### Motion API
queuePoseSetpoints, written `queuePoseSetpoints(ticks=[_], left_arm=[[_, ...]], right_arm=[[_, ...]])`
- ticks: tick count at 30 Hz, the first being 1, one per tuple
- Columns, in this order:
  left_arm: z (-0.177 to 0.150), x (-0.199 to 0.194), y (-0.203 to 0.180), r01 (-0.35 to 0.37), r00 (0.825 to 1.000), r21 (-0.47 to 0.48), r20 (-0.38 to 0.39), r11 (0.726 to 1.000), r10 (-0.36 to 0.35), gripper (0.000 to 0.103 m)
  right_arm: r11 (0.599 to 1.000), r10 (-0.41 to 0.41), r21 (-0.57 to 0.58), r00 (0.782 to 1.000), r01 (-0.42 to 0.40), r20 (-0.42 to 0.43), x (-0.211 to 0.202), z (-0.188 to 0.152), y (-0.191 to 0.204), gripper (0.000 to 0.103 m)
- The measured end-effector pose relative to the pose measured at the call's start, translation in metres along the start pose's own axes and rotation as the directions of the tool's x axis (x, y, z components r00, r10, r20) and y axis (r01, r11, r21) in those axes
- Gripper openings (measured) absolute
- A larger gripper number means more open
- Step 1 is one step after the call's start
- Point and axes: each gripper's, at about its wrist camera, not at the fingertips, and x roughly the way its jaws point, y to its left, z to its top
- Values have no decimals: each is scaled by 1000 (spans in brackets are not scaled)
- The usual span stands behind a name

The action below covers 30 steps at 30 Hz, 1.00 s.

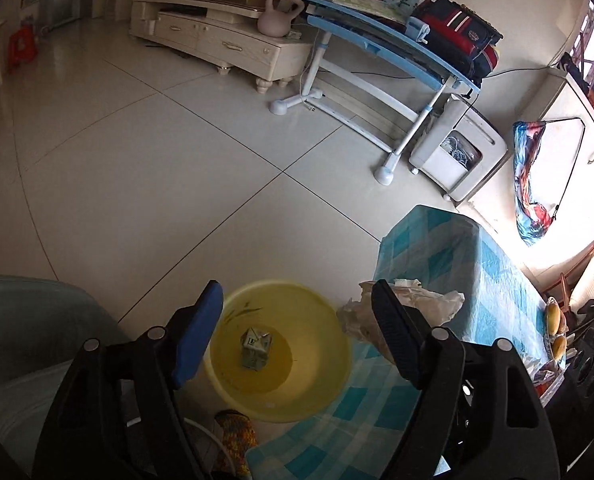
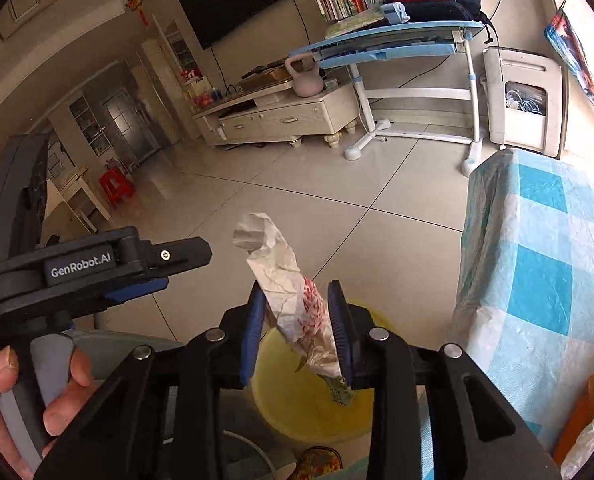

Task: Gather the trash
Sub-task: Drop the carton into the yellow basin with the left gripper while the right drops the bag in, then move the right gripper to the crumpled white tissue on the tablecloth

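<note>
- Left wrist view: the left hand-held gripper [image 1: 297, 336] hung released and empty over the yellow basin [image 1: 281, 348], where a small carton [image 1: 255, 347] already lay. Crumpled paper [image 1: 401, 312] showed beside its right finger.
- Right wrist view: the right hand-held gripper [image 2: 297, 332] stood part-open around the paper [image 2: 293, 296], pads apparently no longer pinching. Judged best: spread wider directly above the basin [image 2: 297, 400], clear of the worktop [image 2: 537, 280].

A crumpled white paper wrapper [image 2: 293, 300] with red print stands tilted between my right gripper's [image 2: 297, 328] pads, above my yellow bowl [image 1: 325, 392]. A small squashed carton [image 1: 254, 350] lies inside.
</note>
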Motion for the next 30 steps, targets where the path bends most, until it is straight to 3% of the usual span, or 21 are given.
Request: queuePoseSetpoints(ticks=[5,9,12,18,23,30], left_arm=[[4,-45,-24,-77,987,42,143,996,70,83],[0,-76,-61,-109,971,122,224,986,80,89],[-9,-95,-88,-110,966,177,252,978,62,90],[-47,-109,-134,-49,979,240,203,969,-1,90],[-94,-107,-158,-22,989,304,147,953,-24,90],[-142,-109,-175,-73,987,392,163,917,9,90]], right_arm=[[1000,16,2,998,-16,60,-45,-13,8,46],[999,6,-35,990,-1,138,-99,-31,10,57],[997,-21,-67,986,33,168,-141,-54,5,60],[990,-115,-62,976,128,184,-213,-106,-17,60],[976,-213,-10,967,216,142,-241,-145,-48,60],[973,-228,75,959,218,167,-258,-149,-74,60]])
